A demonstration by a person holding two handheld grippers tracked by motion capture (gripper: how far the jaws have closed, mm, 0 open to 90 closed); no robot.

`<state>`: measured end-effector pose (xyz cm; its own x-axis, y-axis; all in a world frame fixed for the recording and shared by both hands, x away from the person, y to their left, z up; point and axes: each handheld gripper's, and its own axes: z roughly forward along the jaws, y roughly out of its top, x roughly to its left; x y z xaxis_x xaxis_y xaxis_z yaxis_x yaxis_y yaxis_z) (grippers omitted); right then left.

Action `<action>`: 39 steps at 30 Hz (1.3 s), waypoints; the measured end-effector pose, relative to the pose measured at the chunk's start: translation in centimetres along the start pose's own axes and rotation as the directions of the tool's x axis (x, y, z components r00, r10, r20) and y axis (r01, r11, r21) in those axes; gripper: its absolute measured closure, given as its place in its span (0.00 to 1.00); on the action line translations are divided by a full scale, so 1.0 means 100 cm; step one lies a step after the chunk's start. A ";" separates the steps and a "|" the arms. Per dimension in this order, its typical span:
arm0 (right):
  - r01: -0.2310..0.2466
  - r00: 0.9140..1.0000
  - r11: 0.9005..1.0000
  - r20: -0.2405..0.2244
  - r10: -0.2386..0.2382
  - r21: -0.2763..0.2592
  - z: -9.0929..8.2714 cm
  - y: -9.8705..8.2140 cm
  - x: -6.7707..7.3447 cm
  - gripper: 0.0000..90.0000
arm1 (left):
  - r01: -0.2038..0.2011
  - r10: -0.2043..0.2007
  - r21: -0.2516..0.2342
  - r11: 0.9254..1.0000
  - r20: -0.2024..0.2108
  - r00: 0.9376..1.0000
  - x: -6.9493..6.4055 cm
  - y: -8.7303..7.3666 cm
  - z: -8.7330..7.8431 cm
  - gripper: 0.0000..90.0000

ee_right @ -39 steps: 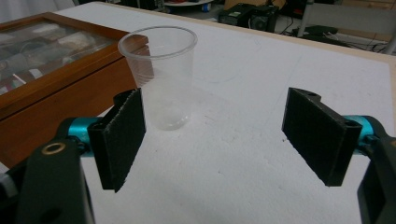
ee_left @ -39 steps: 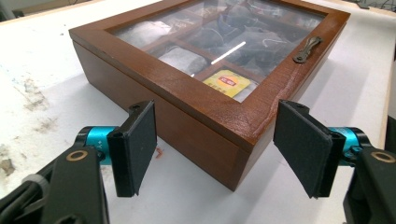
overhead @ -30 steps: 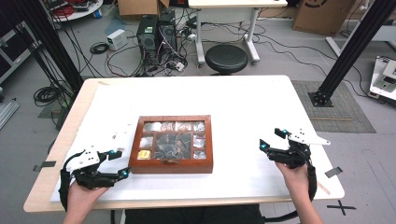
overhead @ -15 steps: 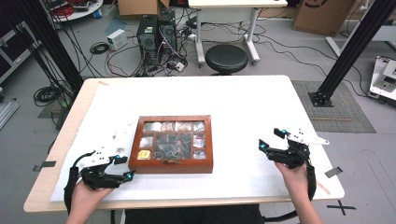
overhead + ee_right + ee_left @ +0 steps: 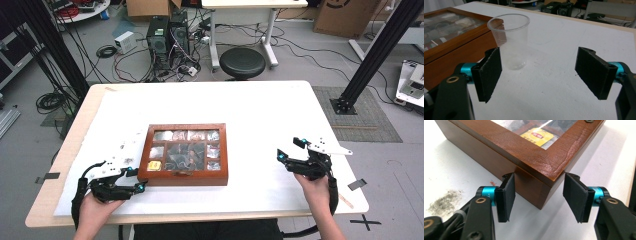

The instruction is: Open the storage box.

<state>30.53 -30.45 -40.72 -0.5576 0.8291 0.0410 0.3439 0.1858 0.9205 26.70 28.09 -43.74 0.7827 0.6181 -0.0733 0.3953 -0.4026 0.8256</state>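
A wooden box (image 5: 185, 154) with a glass lid lies in the middle of the white table (image 5: 250, 110); packets show through the glass. My left gripper (image 5: 136, 180) is open at the box's front-left corner. In the left gripper view that corner of the box (image 5: 531, 152) stands between the jaws of the gripper (image 5: 539, 192), and a yellow tea bag (image 5: 537, 136) lies under the lid. My right gripper (image 5: 289, 148) is open to the right of the box. Ahead of the right gripper (image 5: 539, 67) stands a clear plastic cup (image 5: 510, 41), upright beside the box (image 5: 454, 47), just past the left jaw.
A dark smudge (image 5: 444, 200) marks the table cover left of the box. Behind the table, a black stool (image 5: 242, 62), computer towers (image 5: 167, 40) and loose cables sit on the floor. A black frame post (image 5: 372, 55) rises at the right.
My left gripper has edged right and lower, up to the box's front-left corner. The right gripper has barely moved.
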 end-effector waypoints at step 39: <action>0.022 1.000 1.000 0.013 -0.022 -0.018 -0.001 0.001 0.002 0.24 | -0.034 0.032 -0.059 0.998 -0.043 0.999 -0.008 0.006 -0.013 0.59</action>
<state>30.40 -30.29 -40.57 -0.5550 0.8317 0.0159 0.3180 0.1944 0.9280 25.67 28.20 -42.46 0.7732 0.6338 -0.0229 0.3394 -0.3830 0.8591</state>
